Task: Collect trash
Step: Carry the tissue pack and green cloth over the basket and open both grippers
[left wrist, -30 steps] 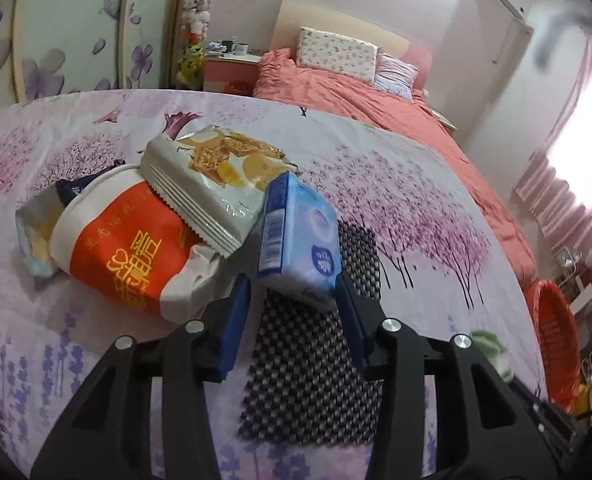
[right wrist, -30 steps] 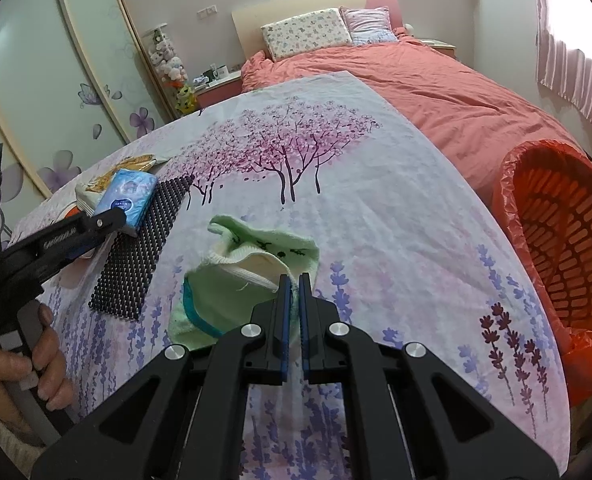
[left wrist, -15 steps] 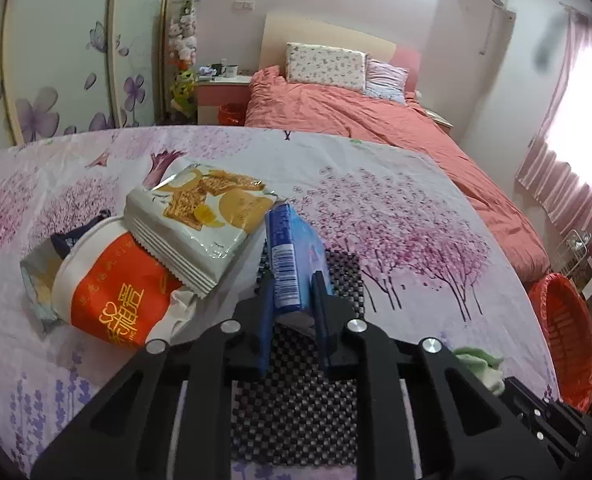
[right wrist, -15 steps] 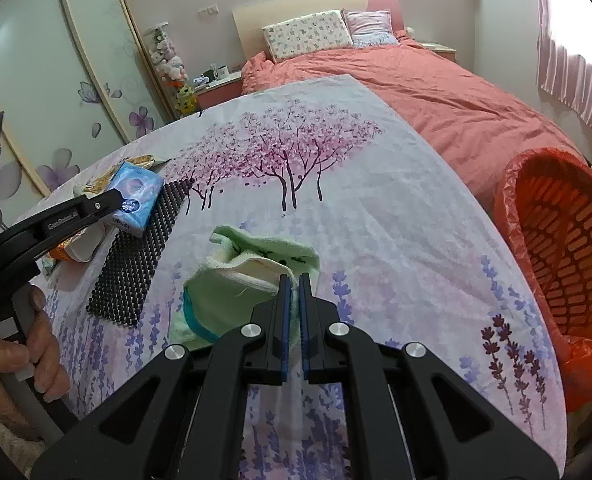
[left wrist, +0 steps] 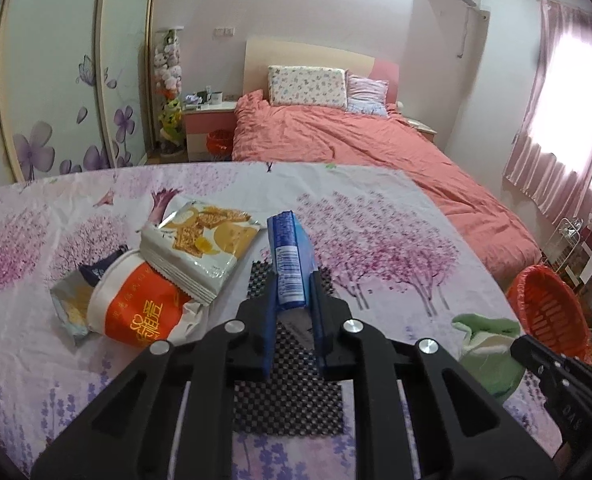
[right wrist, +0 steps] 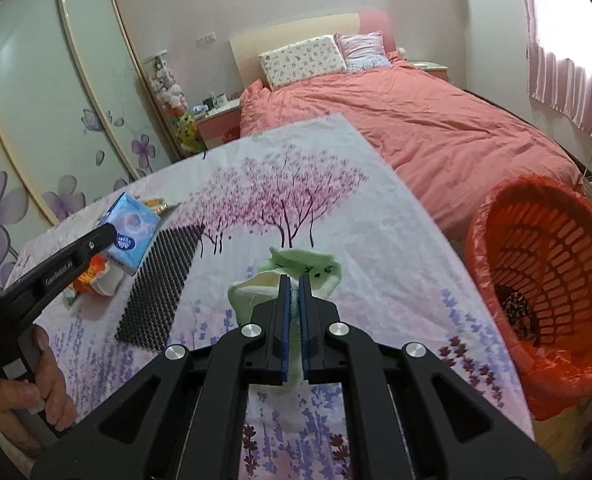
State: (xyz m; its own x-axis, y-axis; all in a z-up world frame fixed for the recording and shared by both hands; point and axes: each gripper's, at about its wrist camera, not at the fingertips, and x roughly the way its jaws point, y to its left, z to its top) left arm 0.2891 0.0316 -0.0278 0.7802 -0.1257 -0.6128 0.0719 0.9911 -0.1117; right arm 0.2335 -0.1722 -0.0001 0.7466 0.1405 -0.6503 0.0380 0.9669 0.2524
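A blue tissue pack (left wrist: 288,240) stands on edge between the pads of my left gripper (left wrist: 294,284), which is shut on it and holds it above the black mesh mat (left wrist: 292,400). From the right wrist the same pack (right wrist: 134,228) hangs clear of the table. My right gripper (right wrist: 292,284) is shut on a pale green cloth (right wrist: 307,264), whose bunched top rises past the fingertips. To the right of the table, below its edge, stands an orange basket (right wrist: 543,264) lined with a red bag.
A biscuit wrapper (left wrist: 204,248), an orange and white paper cup (left wrist: 136,312) and a crumpled foil packet (left wrist: 70,304) lie left of the mat on the floral tablecloth (left wrist: 375,220). A pink bed (left wrist: 355,140) lies beyond. A hand (right wrist: 28,392) grips the left tool's handle.
The left jaws closed on the tissue pack and lifted it off the mat. The right gripper rose a little with the green cloth.
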